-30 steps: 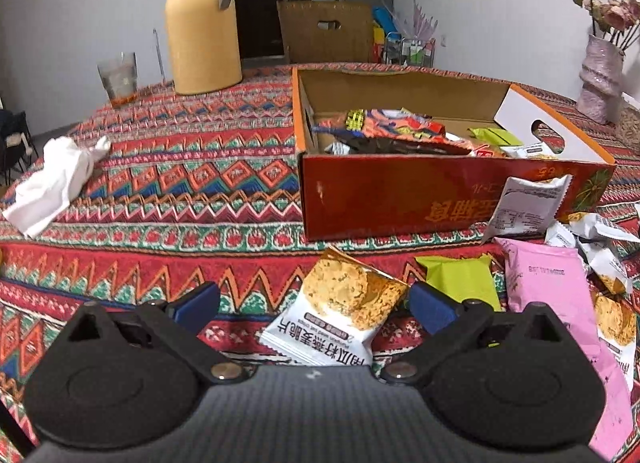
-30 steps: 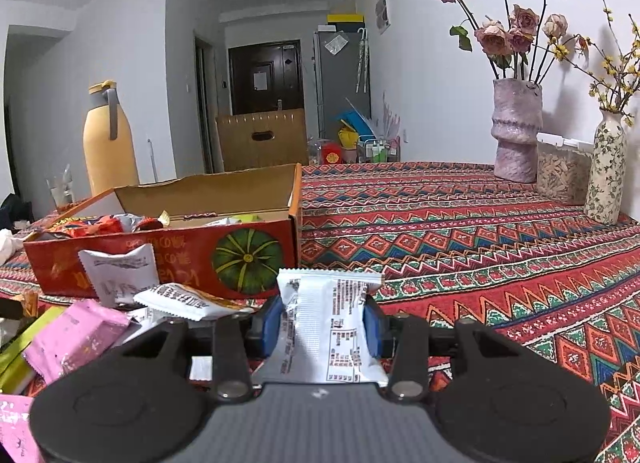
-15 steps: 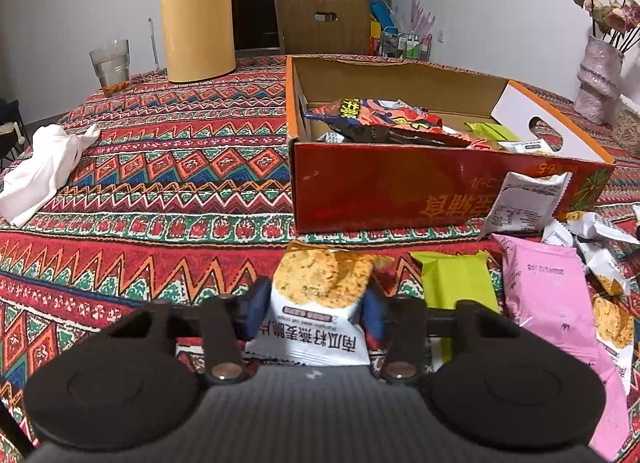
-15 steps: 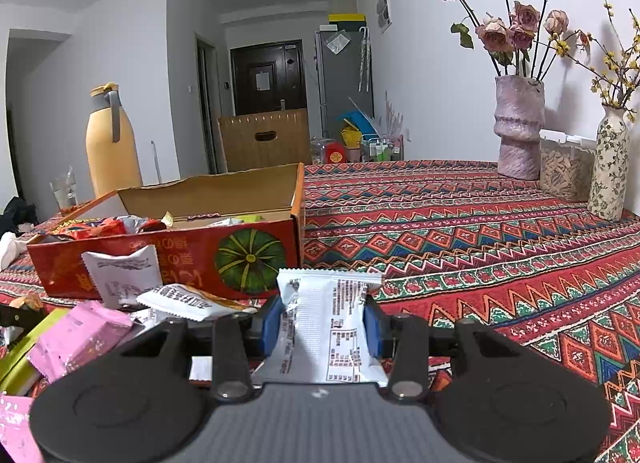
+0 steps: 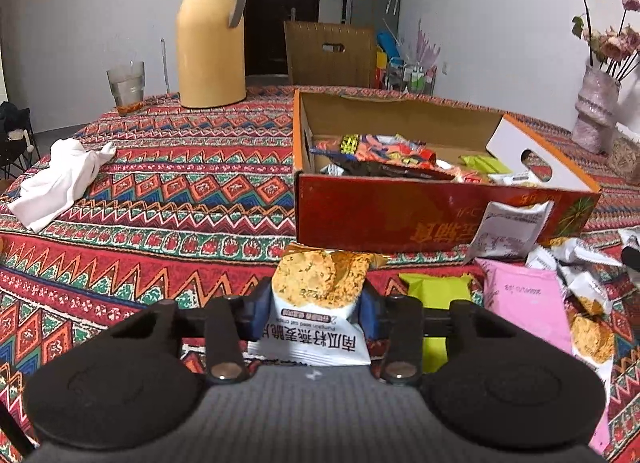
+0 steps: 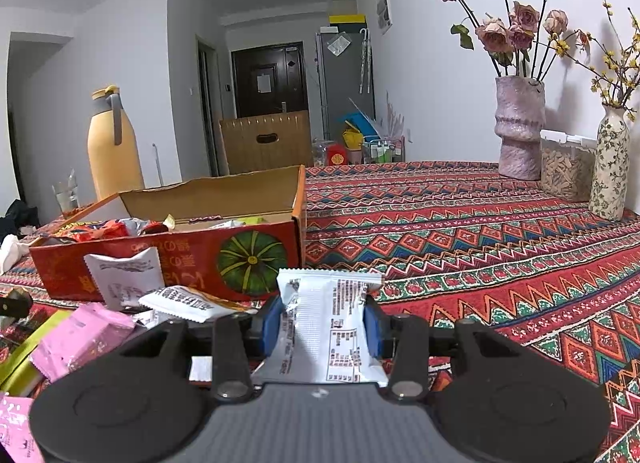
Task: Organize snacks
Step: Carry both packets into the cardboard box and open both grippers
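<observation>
My left gripper [image 5: 316, 313] has an oat crisp packet [image 5: 320, 283], white with golden biscuits printed on it, between its blue pads; the jaws are closing and the pads press its sides. It hangs just above the patterned tablecloth, in front of the red cardboard box [image 5: 400, 219] that holds several snack bags. In the right wrist view my right gripper [image 6: 322, 327] is shut on a white foil snack packet [image 6: 328, 303], printed side towards the camera, near the box's pumpkin-printed corner [image 6: 252, 259].
Loose packets lie before the box: a pink one [image 5: 520, 303], a green one [image 5: 436, 291] and several white ones [image 6: 188, 301]. A yellow thermos [image 5: 212, 35], a glass [image 5: 126, 85] and a white cloth [image 5: 60, 179] are far left. Two vases [image 6: 518, 127] and a jar [image 6: 566, 171] stand far right.
My left gripper went from wide open around the oat crisp packet to closed on it, and the packet now sits straight between the pads. The right gripper and its packet have not moved.
</observation>
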Demonstrator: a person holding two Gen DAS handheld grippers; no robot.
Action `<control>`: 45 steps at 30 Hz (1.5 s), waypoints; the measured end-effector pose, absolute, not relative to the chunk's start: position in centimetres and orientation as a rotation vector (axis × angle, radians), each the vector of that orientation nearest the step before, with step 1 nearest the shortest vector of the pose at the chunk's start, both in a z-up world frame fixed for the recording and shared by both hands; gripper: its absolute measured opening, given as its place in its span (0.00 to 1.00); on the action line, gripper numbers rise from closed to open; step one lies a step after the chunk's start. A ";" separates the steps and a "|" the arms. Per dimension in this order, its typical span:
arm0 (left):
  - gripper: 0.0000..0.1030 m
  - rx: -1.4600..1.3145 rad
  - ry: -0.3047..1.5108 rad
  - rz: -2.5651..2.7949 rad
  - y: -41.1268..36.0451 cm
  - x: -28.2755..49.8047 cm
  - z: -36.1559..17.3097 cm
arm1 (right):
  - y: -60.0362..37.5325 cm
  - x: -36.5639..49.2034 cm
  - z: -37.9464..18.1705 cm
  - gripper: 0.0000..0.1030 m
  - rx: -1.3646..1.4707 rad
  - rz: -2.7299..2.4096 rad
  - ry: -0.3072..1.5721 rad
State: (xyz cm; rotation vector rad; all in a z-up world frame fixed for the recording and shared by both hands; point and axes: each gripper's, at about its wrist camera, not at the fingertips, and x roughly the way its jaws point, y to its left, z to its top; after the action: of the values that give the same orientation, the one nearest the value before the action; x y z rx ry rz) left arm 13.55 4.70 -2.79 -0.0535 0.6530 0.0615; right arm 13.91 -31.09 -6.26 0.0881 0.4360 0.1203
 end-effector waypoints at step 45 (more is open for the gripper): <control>0.42 -0.134 0.395 0.059 0.8 24.1 7.1 | -23.2 25.0 3.5 0.40 0.019 0.288 0.250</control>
State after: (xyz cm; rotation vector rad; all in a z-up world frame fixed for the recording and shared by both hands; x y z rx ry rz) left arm 24.10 0.77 7.14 -0.1344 0.3953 0.0586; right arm 24.95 -23.16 3.47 0.0194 0.2503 0.2885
